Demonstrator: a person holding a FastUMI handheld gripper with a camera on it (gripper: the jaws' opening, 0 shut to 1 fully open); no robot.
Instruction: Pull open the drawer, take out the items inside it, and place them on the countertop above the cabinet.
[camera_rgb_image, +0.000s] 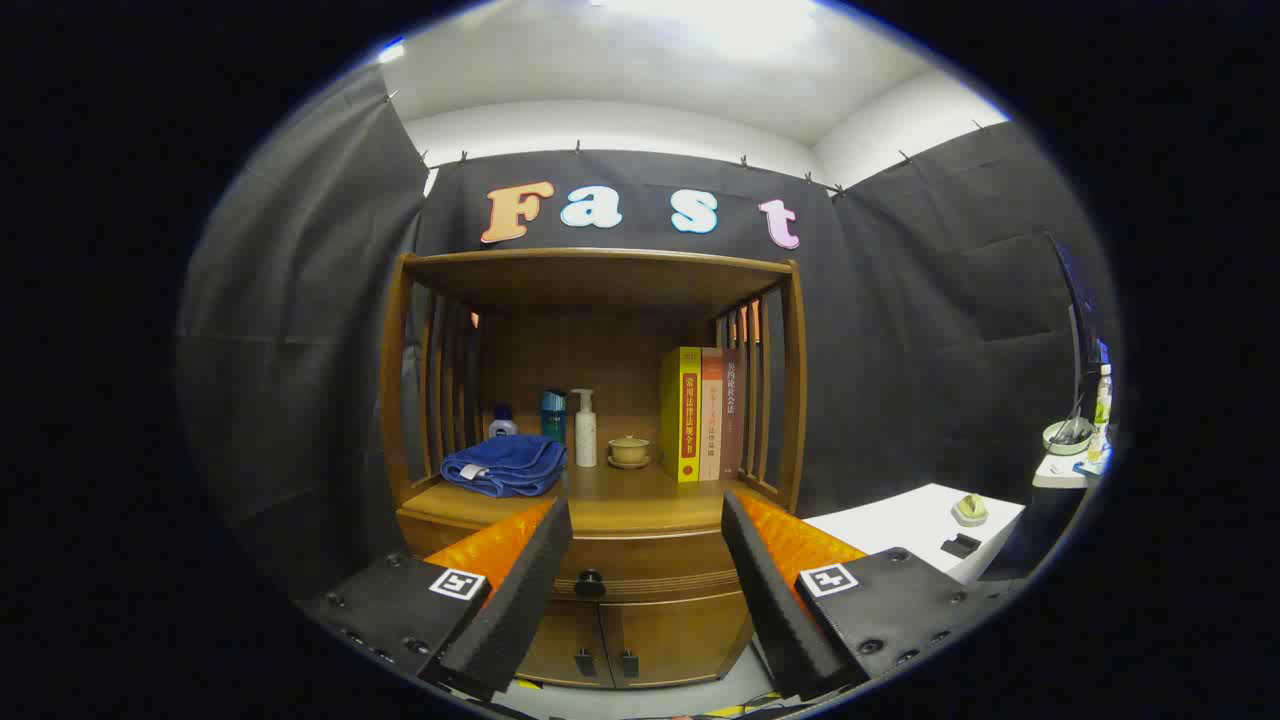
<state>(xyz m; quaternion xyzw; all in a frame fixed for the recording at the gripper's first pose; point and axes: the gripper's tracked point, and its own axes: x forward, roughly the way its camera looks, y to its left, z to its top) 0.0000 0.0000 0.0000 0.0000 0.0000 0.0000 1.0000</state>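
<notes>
A wooden cabinet stands straight ahead against the booth wall. Its drawer sits closed under the countertop, with a dark round knob on its front. My gripper is open, its fingers spread wide with nothing between them. The knob lies between the fingers, closer to the left finger, and still some way beyond the tips. The right finger frames the drawer's right end. What is inside the drawer is hidden.
On the countertop lie a folded blue towel, small bottles, a white pump bottle, a small lidded cup and upright books. Two lower doors sit under the drawer. A white table stands to the right.
</notes>
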